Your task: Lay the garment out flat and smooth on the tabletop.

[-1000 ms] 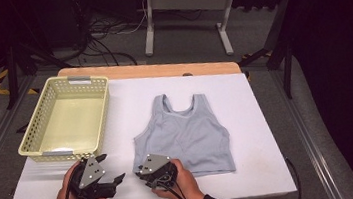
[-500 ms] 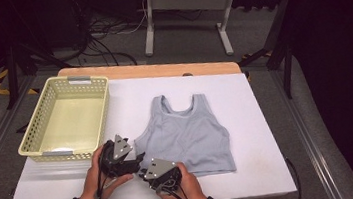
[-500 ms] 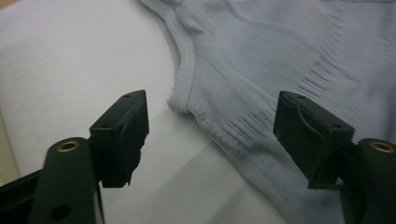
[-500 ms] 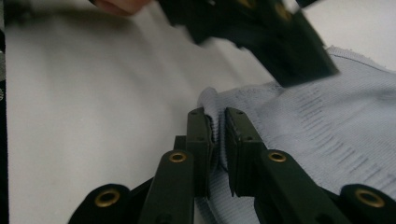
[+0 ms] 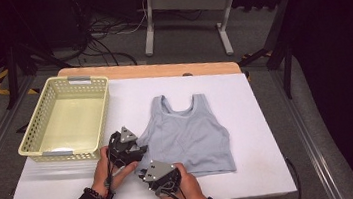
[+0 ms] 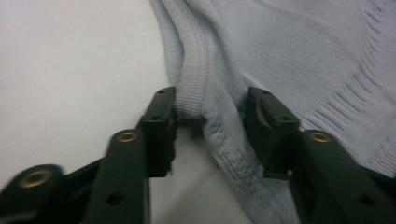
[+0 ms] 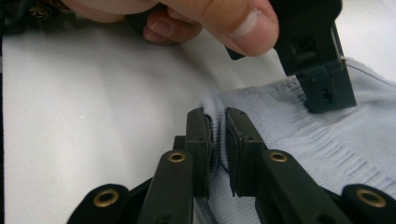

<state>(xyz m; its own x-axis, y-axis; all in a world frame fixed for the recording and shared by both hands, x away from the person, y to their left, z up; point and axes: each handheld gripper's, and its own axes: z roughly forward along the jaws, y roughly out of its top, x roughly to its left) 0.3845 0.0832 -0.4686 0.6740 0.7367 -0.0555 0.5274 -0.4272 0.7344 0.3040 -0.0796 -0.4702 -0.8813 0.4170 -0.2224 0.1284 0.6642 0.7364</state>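
A pale blue ribbed tank top (image 5: 194, 137) lies flat in the middle of the white table. My left gripper (image 5: 143, 149) sits at its left side edge. In the left gripper view the jaws (image 6: 212, 105) straddle the top's ribbed edge (image 6: 196, 70); they have just been closing, with a gap still beside the cloth. My right gripper (image 5: 141, 174) is at the top's near left corner. In the right gripper view its jaws (image 7: 215, 116) are shut on a pinched fold of the hem (image 7: 280, 116), and the left hand's thumb and one black jaw show behind.
A pale yellow perforated basket (image 5: 37, 130) stands at the table's left, just beyond the left hand. The white table top (image 5: 253, 171) has bare room to the right of the garment and in front of it. Cables and a metal stand lie on the floor behind.
The left gripper has moved right, from in front of the basket to the top's left edge, and its jaws have narrowed around the cloth. The right gripper has stayed at the corner.
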